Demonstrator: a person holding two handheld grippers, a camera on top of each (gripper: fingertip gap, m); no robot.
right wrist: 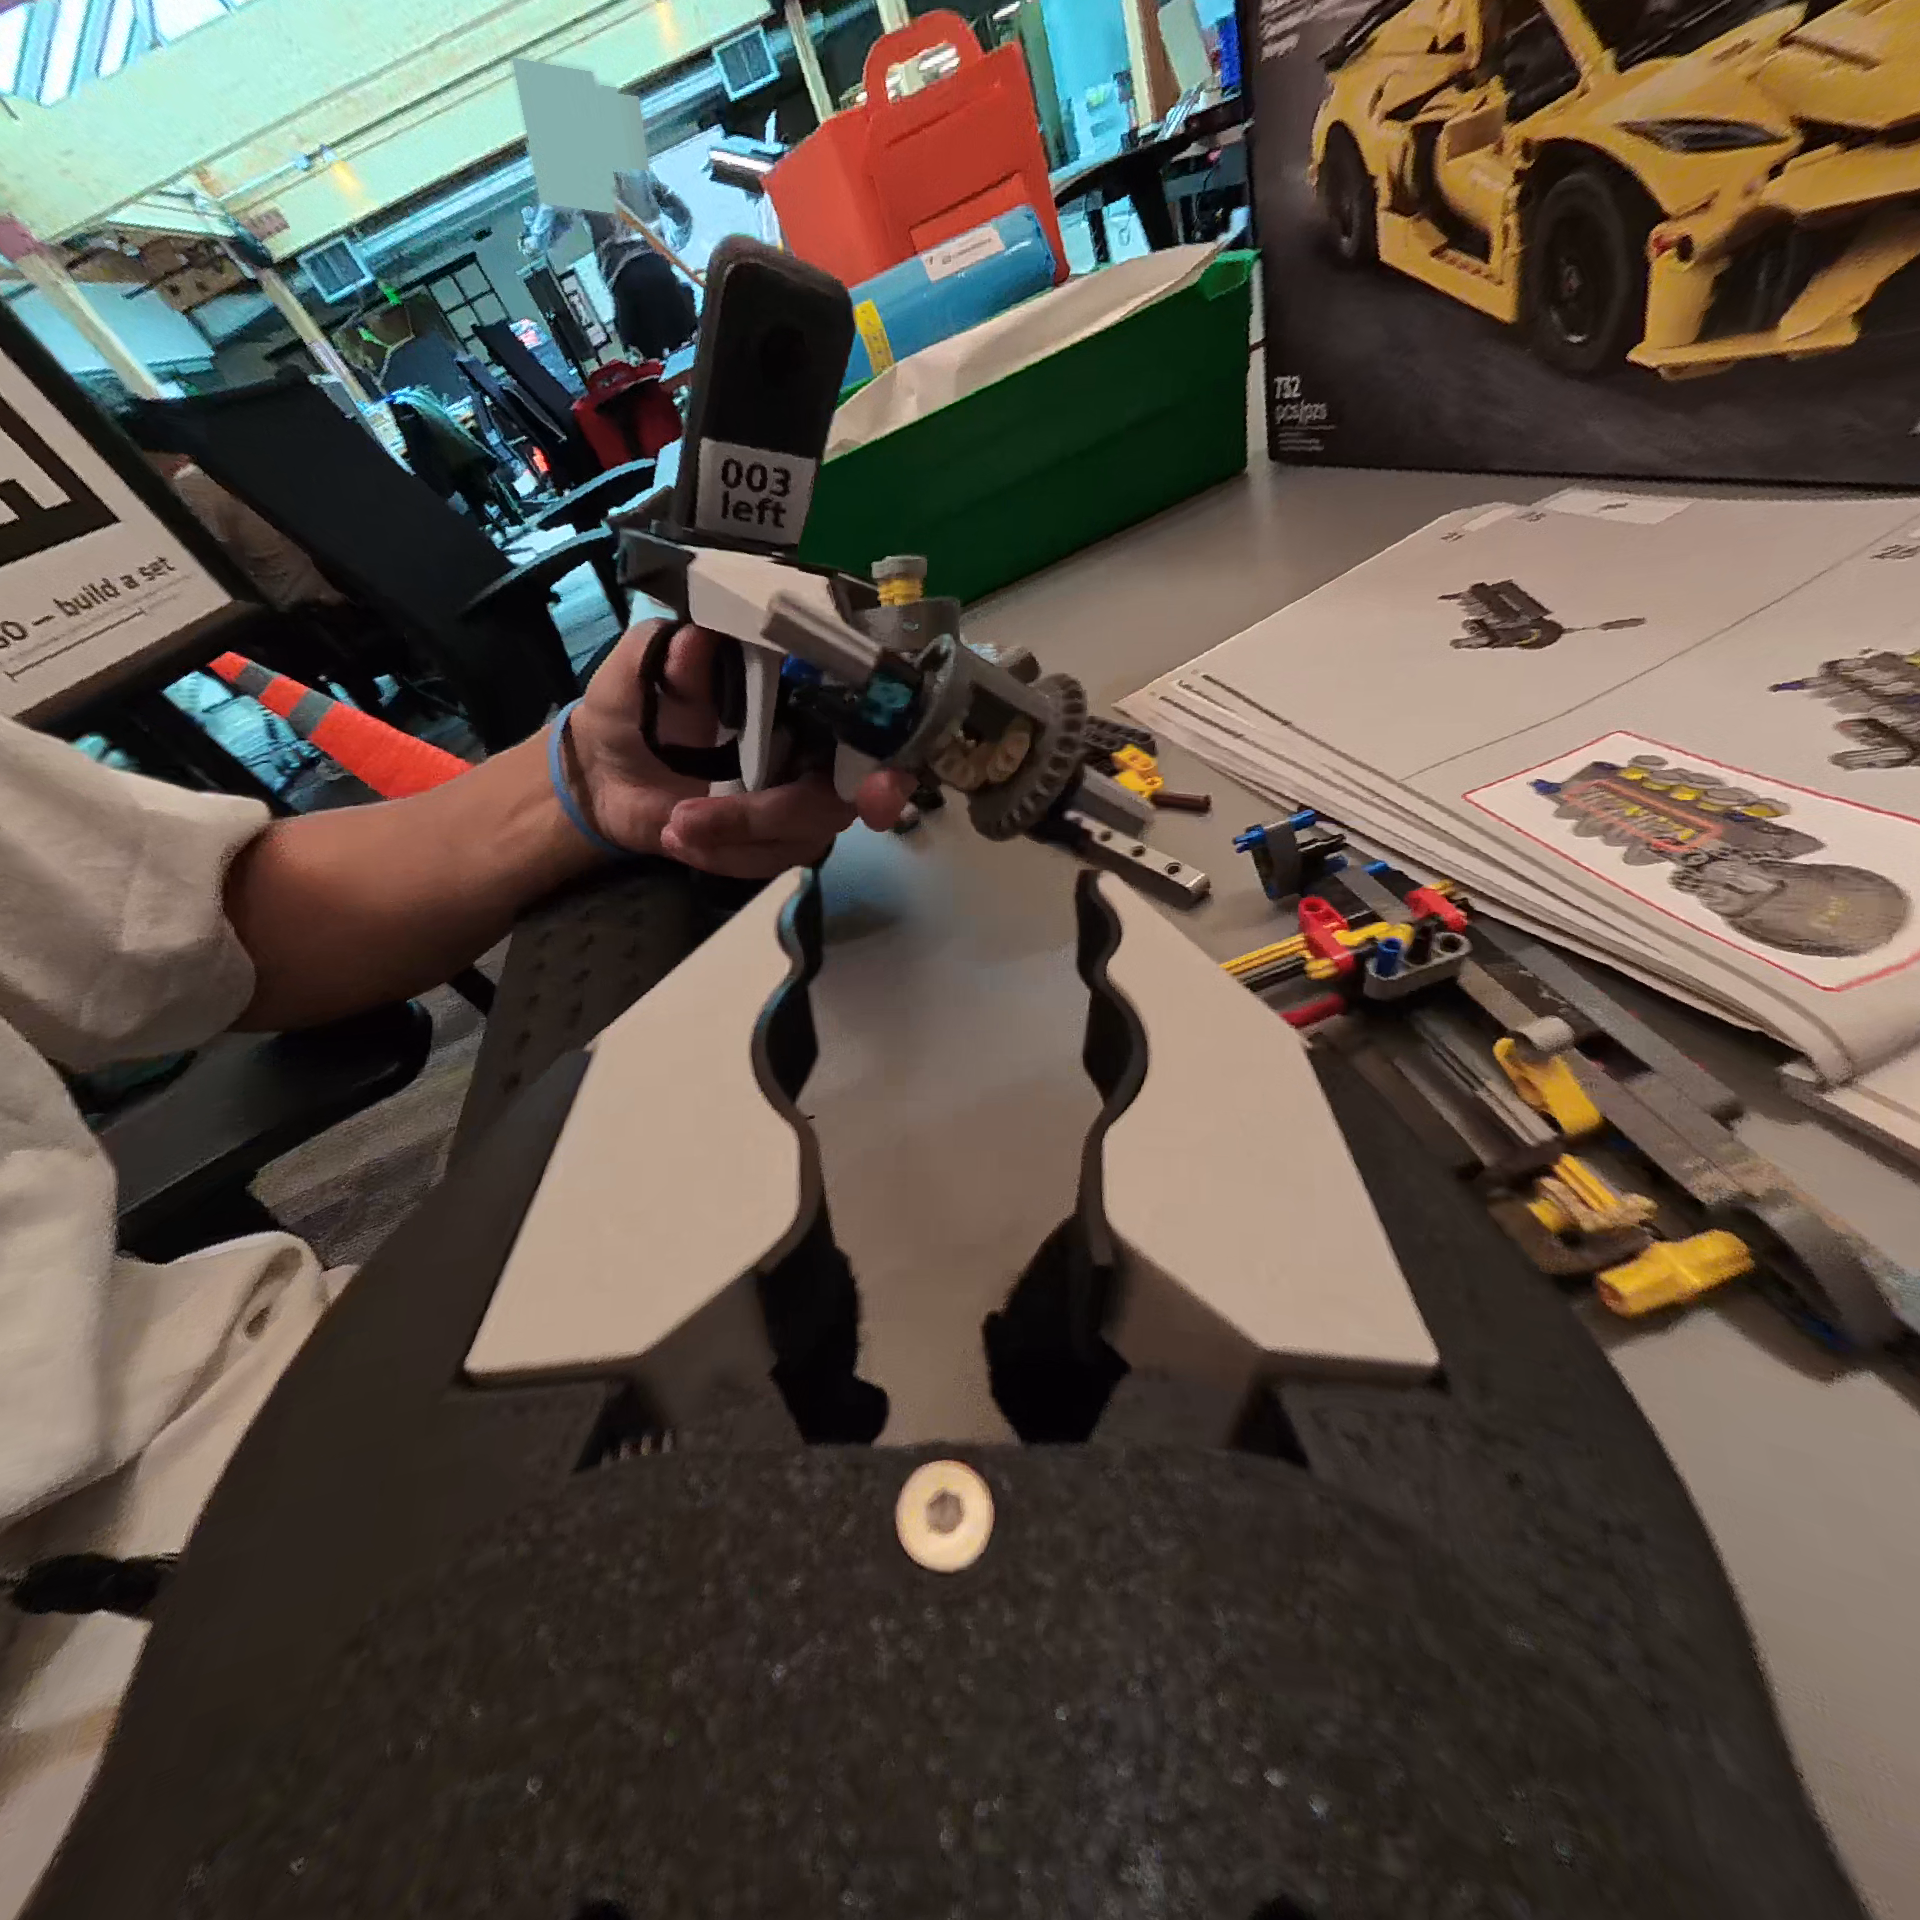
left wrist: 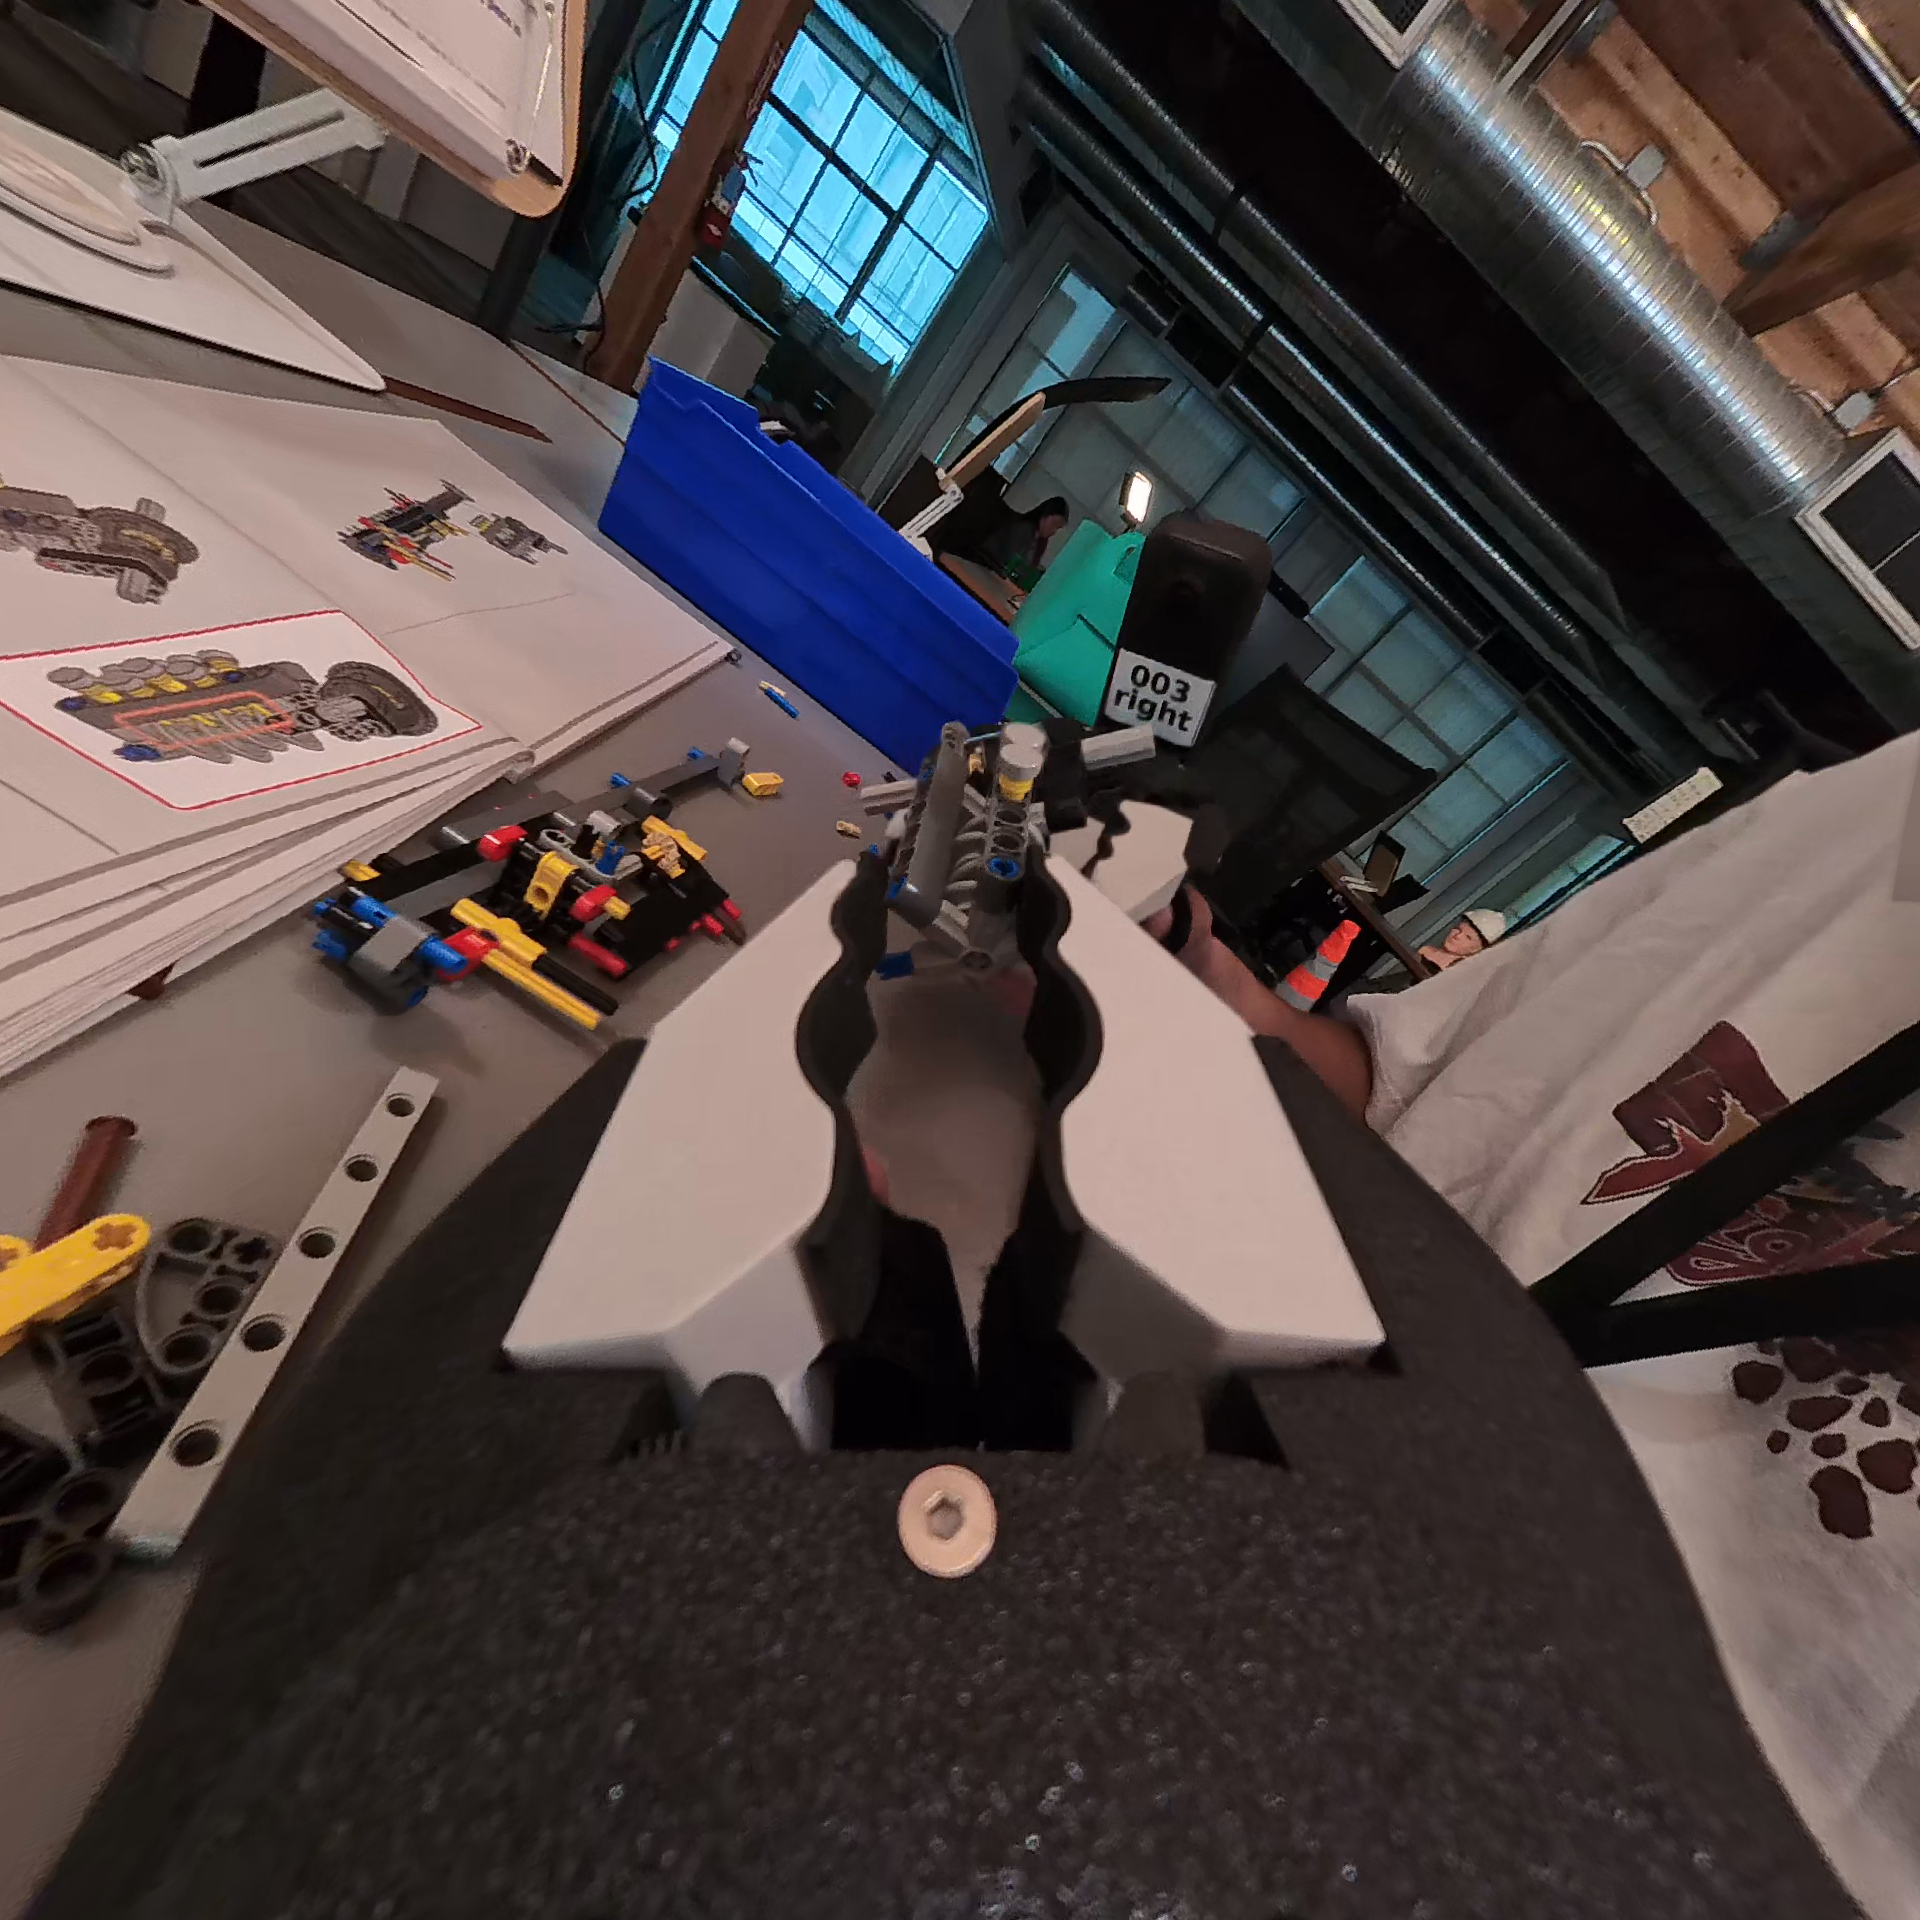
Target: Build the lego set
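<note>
You held the left gripper [left wrist: 951, 904] lifted off the grey tabletop [left wrist: 260, 1049], its jaws clenched on a grey engine sub-assembly [left wrist: 961, 842] whose yellow-collared cylinder stood up past the tips. From the right wrist view, that same engine sub-assembly [right wrist: 956, 707] showed a large grey gear on its far end and a grey beam slanting down toward the tabletop, with your left hand [right wrist: 707, 769] wrapped round the handle. Your right gripper [right wrist: 940, 914] hung just in front of the engine sub-assembly with its jaws released and wide apart, nothing between them. Beyond the engine sub-assembly, the black, yellow and red chassis frame [left wrist: 530, 904] lay flat on the tabletop, just beside the open instruction booklet [left wrist: 270, 644]. Behind the booklet stood a blue bin [left wrist: 790, 582]. Loose pieces lay nearer you than the chassis frame, a yellow connector [left wrist: 73, 1262] among dark grey ones, beside a white perforated strip [left wrist: 281, 1299]. In the right wrist view a green bin [right wrist: 1039, 447] and the set box [right wrist: 1579, 239] stood behind the booklet.
</note>
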